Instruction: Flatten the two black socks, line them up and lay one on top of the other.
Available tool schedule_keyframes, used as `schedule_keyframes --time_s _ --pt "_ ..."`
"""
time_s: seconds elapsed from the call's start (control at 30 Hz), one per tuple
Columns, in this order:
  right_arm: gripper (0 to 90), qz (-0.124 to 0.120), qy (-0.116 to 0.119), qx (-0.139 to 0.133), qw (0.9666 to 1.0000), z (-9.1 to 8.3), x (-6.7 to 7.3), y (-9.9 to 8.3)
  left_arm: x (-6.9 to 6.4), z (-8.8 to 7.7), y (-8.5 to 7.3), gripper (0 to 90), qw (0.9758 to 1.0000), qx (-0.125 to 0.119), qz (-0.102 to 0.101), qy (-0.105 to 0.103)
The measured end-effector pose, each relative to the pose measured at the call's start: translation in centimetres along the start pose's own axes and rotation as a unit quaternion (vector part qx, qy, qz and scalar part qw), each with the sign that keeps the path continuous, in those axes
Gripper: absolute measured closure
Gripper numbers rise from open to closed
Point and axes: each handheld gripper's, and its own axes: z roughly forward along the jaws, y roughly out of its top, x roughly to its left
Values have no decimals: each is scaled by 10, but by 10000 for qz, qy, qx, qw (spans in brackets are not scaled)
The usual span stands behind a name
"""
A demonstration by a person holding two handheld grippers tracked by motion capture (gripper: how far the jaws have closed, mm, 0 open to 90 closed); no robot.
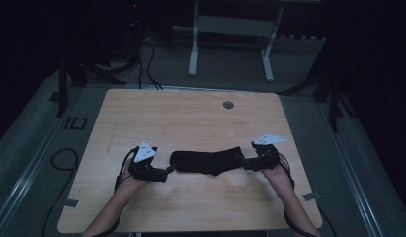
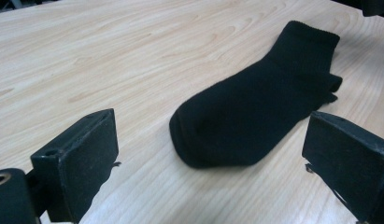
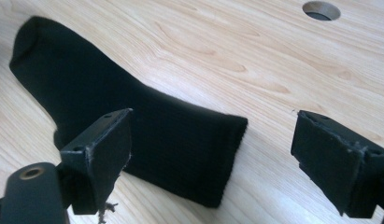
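A black sock (image 1: 208,162) lies flat and stretched out across the wooden table (image 1: 190,118). My left gripper (image 1: 170,170) sits just off its toe end on the left, and my right gripper (image 1: 245,163) is at its cuff end on the right. In the left gripper view the jaws (image 2: 208,128) stand wide apart, with the sock's toe (image 2: 213,140) on the table a little ahead of them, untouched. In the right gripper view the open gripper (image 3: 213,122) straddles the ribbed cuff (image 3: 189,144); one jaw hangs over the fabric and neither pad presses on it.
A round cable hole (image 1: 228,104) is set in the tabletop toward the far edge, also seen in the right gripper view as a hole (image 3: 321,10). Beyond the table stands a white desk frame (image 1: 230,29). Cables (image 1: 62,158) lie on the floor at left.
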Motion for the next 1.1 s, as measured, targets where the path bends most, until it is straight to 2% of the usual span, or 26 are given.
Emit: schedule_keyframes --time_s 0.1,0.33,0.43,0.8,1.1 --pt "122 -26 -38 21 10000 -3 -3 -3 3 -7 -5 38 10000 32 -71 2" --pt "122 69 -59 -8 10000 -15 -9 -13 16 -25 -21 35 9995 43 -248 215" --pt "121 102 -92 -7 9999 -20 -11 -18 21 -32 -29 30 9988 89 -386 304" --pt "122 303 -222 45 9993 -37 -23 -41 31 -55 -55 21 9955 178 -603 709" --pt "124 480 -318 115 9983 -47 -30 -62 34 -72 -67 21 9931 172 -747 886"
